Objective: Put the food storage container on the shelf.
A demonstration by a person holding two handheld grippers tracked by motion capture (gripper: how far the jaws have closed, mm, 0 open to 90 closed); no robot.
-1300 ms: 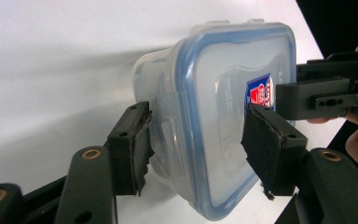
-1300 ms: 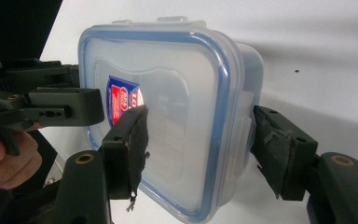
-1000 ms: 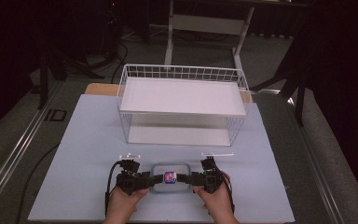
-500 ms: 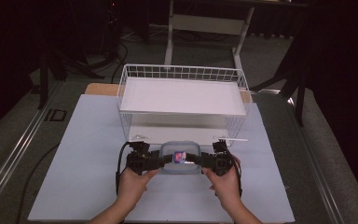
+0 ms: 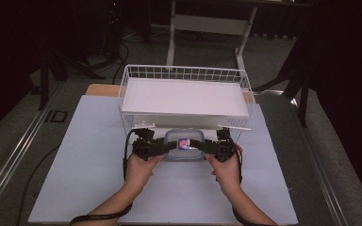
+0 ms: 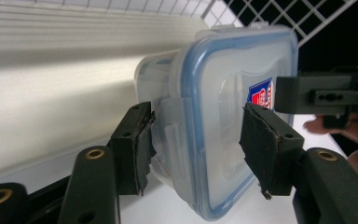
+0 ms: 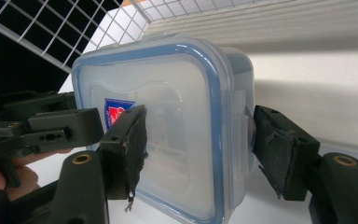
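Observation:
A clear plastic container (image 5: 185, 143) with a blue-rimmed lid and a red-and-blue label hangs just above the mat, right in front of the white wire basket (image 5: 184, 69). My left gripper (image 5: 168, 146) is shut on its left side and my right gripper (image 5: 202, 147) on its right side. In the left gripper view my left gripper (image 6: 198, 149) has one pad on the lid and one on the side latch of the container (image 6: 214, 121). In the right gripper view my right gripper (image 7: 205, 151) clamps the container (image 7: 177, 102) the same way.
The basket holds a flat white panel (image 5: 184, 96) across its top, with a low space beneath it. A white mat (image 5: 89, 155) covers the table. Dark floor, stands and cables surround the table. A metal rail (image 5: 19, 155) runs along the left.
Both hands have carried the container away from the person, slightly upward, from the mat's near part to the basket's front. The grips are unchanged.

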